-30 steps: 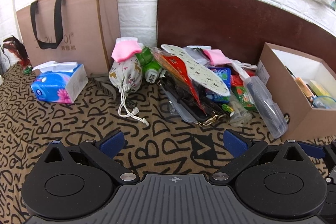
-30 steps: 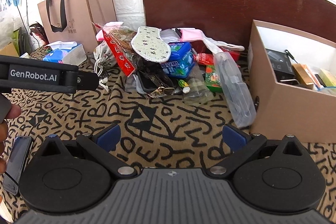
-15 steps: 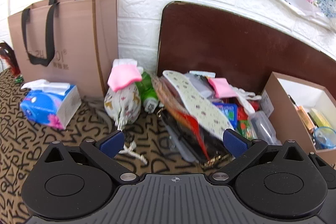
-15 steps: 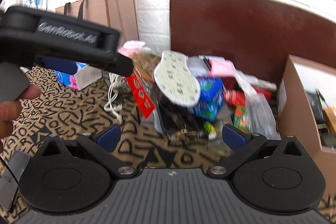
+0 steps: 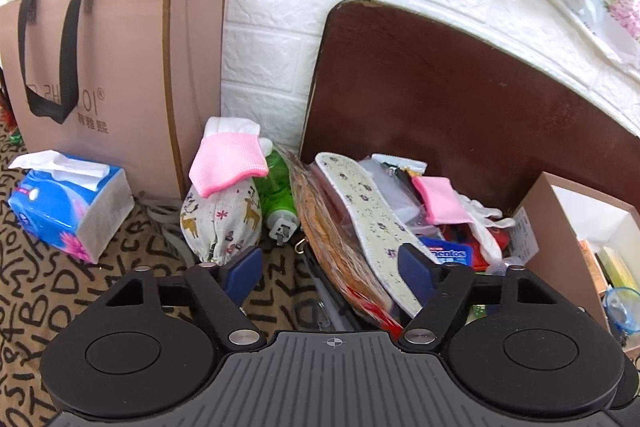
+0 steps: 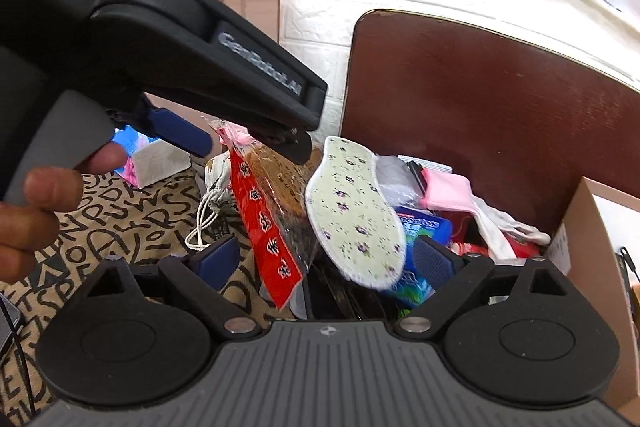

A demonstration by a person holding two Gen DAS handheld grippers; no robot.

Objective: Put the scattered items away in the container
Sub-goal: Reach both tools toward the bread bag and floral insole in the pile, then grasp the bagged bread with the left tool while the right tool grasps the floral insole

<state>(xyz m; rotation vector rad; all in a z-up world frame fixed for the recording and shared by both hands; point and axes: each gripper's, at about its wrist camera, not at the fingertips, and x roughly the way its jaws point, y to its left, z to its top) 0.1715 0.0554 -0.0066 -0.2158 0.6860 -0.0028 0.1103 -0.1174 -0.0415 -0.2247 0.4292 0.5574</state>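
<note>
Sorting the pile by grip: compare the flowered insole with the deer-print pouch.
The insole is flat and thin, propped aslant on the pile; the pouch is plump and sits on the cloth. The insole is pale green with small flowers; the pouch is cream with deer, a pink-cuffed glove draped on top. Both are soft fabric.

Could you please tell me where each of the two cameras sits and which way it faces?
Left wrist: on the left gripper, looking forward and slightly down past its open blue-padded fingers at the pile of clutter; only the gripper's own black body shows.
Right wrist: on the right gripper, open, facing the same pile; the left gripper and the person's left hand cross its upper left.
Shared: the floral fabric insole, the red-edged snack packet and the brown cardboard box.
</note>
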